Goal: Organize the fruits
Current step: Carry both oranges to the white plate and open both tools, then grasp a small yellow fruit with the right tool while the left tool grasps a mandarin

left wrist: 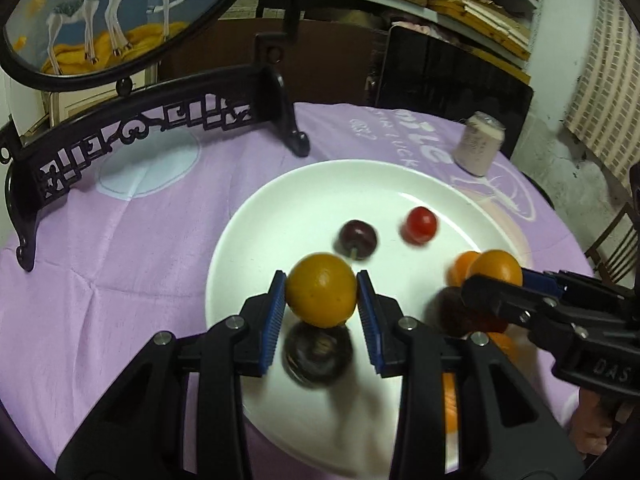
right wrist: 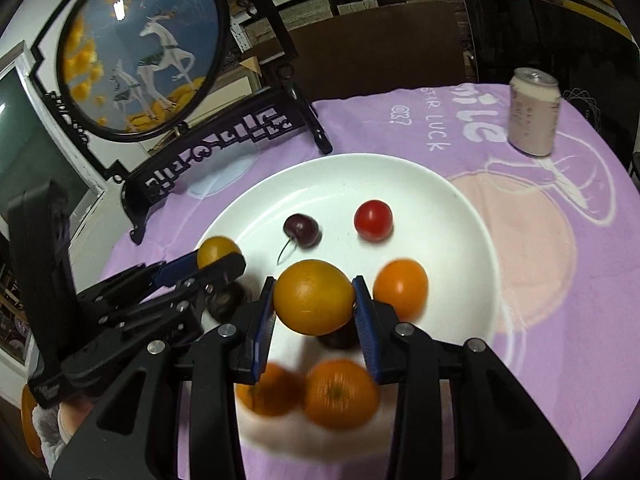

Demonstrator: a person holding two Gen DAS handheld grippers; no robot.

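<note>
Already both claws are loaded: your left claw (left wrist: 321, 294) grips a yellow-orange fruit (left wrist: 321, 289), your right claw (right wrist: 314, 298) clamps another (right wrist: 313, 297), both above the white plate (right wrist: 452, 216). Cherry (right wrist: 302, 230) and tomato (right wrist: 373, 220) sit at 12 o'clock, oranges (right wrist: 340, 394) at 6. Sorting looks unfinished. Can (right wrist: 532, 114) at 2, carved stand (right wrist: 224, 148) at 10; purple counter (right wrist: 560, 280) open at 3.

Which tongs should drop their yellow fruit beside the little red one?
Probably the right tongs. Their yellow fruit hangs nearer the red fruit, with bare plate ahead. From the left tongs, the dark cherry lies partly in between.
</note>
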